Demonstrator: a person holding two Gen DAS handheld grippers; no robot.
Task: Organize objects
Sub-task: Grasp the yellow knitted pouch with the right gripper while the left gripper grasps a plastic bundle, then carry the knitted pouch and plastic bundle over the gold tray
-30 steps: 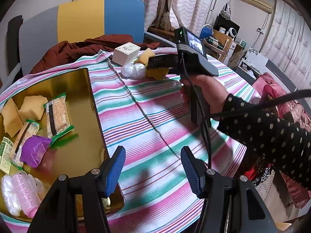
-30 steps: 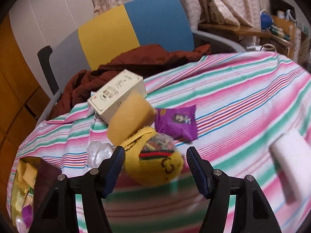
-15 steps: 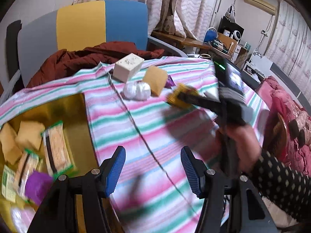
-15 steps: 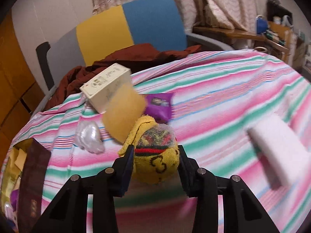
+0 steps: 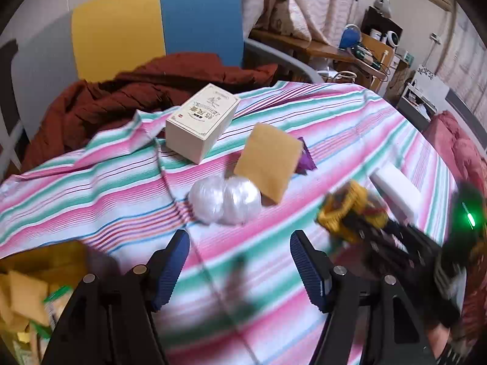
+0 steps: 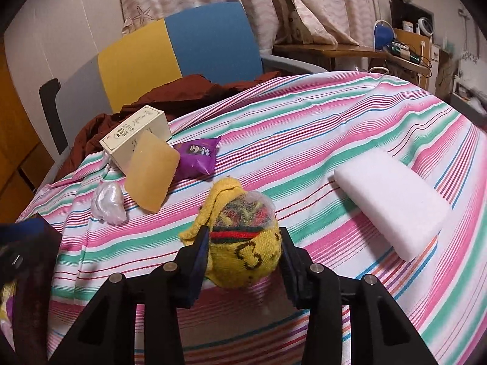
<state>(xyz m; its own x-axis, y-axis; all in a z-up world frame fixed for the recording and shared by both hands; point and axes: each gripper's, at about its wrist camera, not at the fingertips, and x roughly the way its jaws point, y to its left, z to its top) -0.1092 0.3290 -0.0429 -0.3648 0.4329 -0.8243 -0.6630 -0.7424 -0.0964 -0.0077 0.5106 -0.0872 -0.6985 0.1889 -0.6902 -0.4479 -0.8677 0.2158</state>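
Fingers (image 6: 199, 249) of the right gripper (image 6: 243, 251) squeeze a yellow knitted bundle (image 6: 243, 255) from both sides, just above the striped tablecloth (image 6: 304, 140)

Left gripper (image 5: 239, 261) is opening its jaws with nothing between them, hovering over the cloth near a clear wrapped packet (image 5: 225, 199). Behind that packet a tan sponge (image 5: 268, 162) leans up, partly covering a purple snack packet (image 6: 197, 158), with a cream box (image 5: 202, 121) further back. To the right of the bundle lies a white foam block (image 6: 392, 203), apart from it. At the cloth's left edge, a gold tray (image 5: 39, 252) holds other packets, blurred in this view
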